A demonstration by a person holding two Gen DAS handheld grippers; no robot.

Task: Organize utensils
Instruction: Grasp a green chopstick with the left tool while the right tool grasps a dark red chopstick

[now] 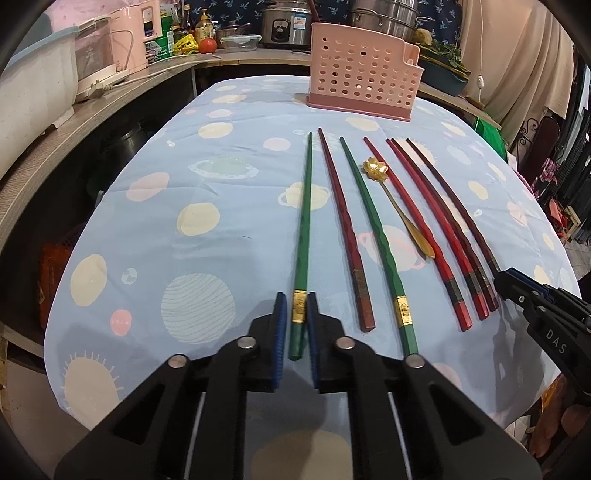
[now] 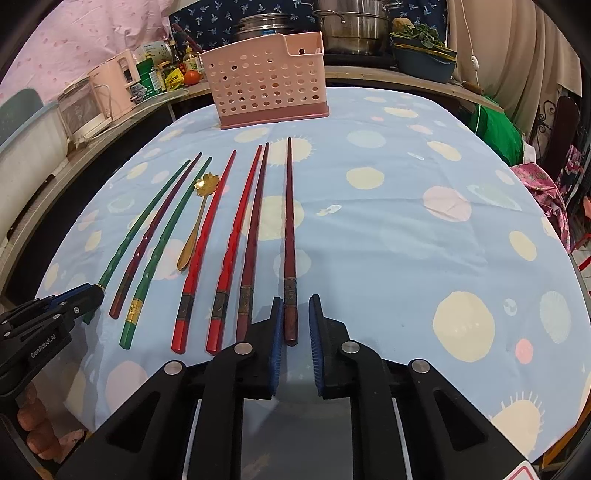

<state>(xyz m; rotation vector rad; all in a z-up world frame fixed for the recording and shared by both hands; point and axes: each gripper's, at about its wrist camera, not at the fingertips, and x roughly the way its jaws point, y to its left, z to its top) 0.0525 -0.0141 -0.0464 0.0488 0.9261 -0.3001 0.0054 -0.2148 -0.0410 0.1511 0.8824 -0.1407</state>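
Observation:
Several chopsticks and a gold flower spoon lie in a row on the blue planet tablecloth. A pink perforated utensil holder stands at the far edge. My left gripper is open, its pads either side of the thick end of the leftmost green chopstick. My right gripper is open around the thick end of the rightmost dark red chopstick. The holder and spoon also show in the right wrist view.
A counter behind the table holds a pink appliance, bottles, a rice cooker and steel pots. A green cloth hangs at the table's right. The right gripper shows in the left wrist view.

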